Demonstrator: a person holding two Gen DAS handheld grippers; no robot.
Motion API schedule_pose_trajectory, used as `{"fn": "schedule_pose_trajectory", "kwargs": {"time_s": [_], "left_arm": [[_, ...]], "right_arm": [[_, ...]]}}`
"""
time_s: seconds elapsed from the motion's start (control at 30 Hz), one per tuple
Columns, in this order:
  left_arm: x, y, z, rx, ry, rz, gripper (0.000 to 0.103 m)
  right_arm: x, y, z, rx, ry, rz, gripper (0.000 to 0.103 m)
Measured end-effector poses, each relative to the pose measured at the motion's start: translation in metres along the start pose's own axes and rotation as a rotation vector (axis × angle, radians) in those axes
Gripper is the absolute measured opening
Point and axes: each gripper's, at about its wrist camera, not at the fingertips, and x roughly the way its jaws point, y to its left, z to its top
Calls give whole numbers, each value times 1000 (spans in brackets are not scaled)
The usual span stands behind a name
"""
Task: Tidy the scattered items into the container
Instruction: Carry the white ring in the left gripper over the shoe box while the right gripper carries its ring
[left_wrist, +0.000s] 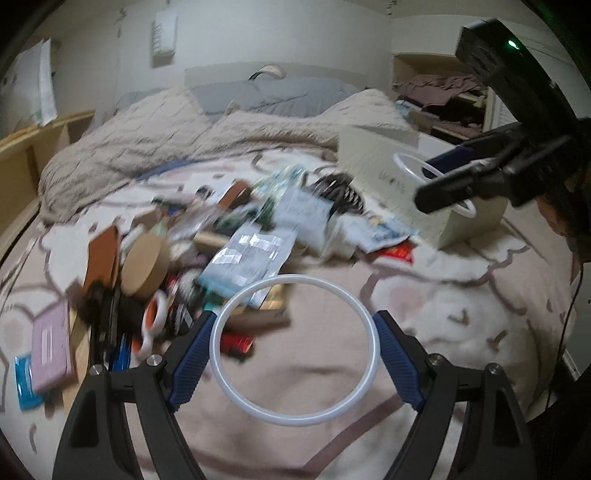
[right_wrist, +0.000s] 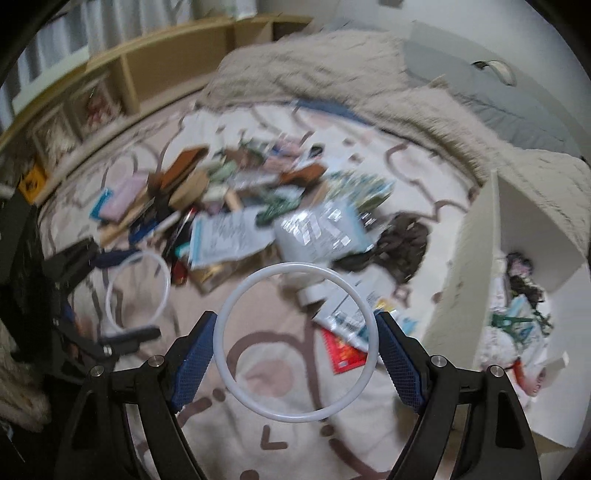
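Each gripper holds a white plastic ring across its jaws. My left gripper (left_wrist: 294, 334) is shut on a white ring (left_wrist: 221, 325) above the bed, just in front of the pile of scattered items (left_wrist: 207, 243). My right gripper (right_wrist: 295, 334) is shut on another white ring (right_wrist: 225, 314), left of the cream container box (right_wrist: 469, 266), which holds several items. In the left wrist view the right gripper (left_wrist: 443, 184) with its ring (left_wrist: 402, 158) hangs in front of the box (left_wrist: 373, 166). In the right wrist view the left gripper (right_wrist: 122, 295) and its ring (right_wrist: 162, 273) show at the left.
The pile holds a round brown tin (left_wrist: 144, 266), tape rolls (left_wrist: 153, 317), paper packets (left_wrist: 251, 254), a pink case (left_wrist: 50, 347) and a dark tangle (right_wrist: 399, 240). A rumpled beige blanket (left_wrist: 166, 129) lies behind. Wooden shelves (right_wrist: 110, 81) line the bedside.
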Motion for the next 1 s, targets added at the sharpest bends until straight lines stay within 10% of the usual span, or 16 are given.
{"fn": "schedule_pose_trajectory", "kwargs": {"time_s": [0.47,1.0], "left_arm": [[8,-48,84,89,-156,-134,85],[47,-96,130,81,-139,-295,85]], "right_arm": [[-38,-80,6,241,-165,-167,84],[-25,-177,-8,484,-92,-306,84]]}}
